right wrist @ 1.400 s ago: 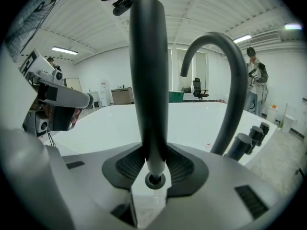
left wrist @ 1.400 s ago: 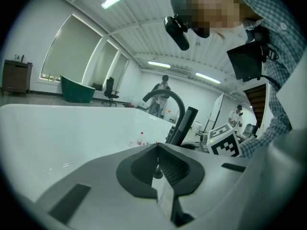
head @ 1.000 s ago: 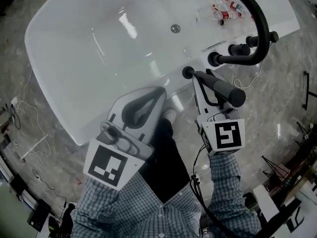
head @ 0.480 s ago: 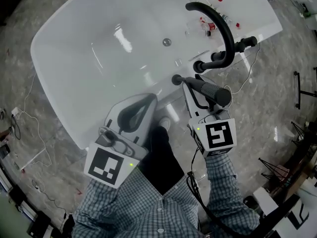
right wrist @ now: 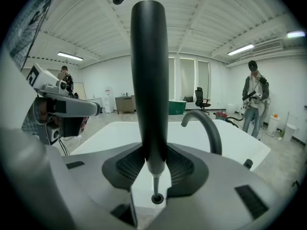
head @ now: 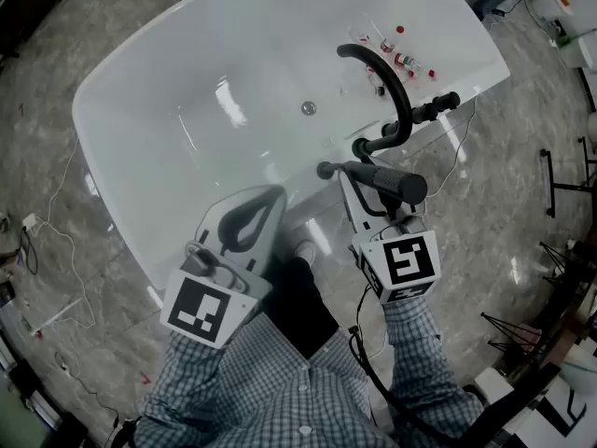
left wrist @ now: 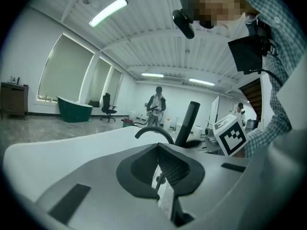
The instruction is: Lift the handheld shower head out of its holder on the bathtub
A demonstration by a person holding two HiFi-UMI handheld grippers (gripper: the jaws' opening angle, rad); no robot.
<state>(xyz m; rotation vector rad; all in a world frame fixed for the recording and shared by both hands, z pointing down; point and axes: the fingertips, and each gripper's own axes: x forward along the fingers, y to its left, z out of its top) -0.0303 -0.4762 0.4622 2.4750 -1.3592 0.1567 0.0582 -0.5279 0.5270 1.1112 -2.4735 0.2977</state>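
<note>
At 6 o'clock in the head view, a checked shirt [head: 308, 399] fills the bottom edge. Both grippers reach up from it toward the tub.

The left gripper [head: 273, 192] sits at 7 o'clock. Its jaws are pressed together at the tips, with nothing between them, and it hangs over the near rim of the tub.

The right gripper [right wrist: 151, 163] sits at 5 o'clock, just right of the left one. Its jaws pinch the shower head [right wrist: 149, 71] low on the black handle, which rises straight up between the ribbed pads. Below the pads, a thin stem runs down to a small black ring [right wrist: 157, 199] over the white rim. I cannot tell whether the ring is seated in anything.

In the head view the shower head lies across the near right rim, pointing toward 4 o'clock.

Just beyond it, at 1 o'clock, stands a black arched faucet [head: 395, 82] with side knobs. Past the faucet, small bottles [head: 403, 60] lie on the rim.

The white tub [head: 159, 110] stretches from 10 to 1 o'clock on a marbled floor [head: 508, 203]. Cables [head: 58, 241] trail at 9 o'clock.
</note>
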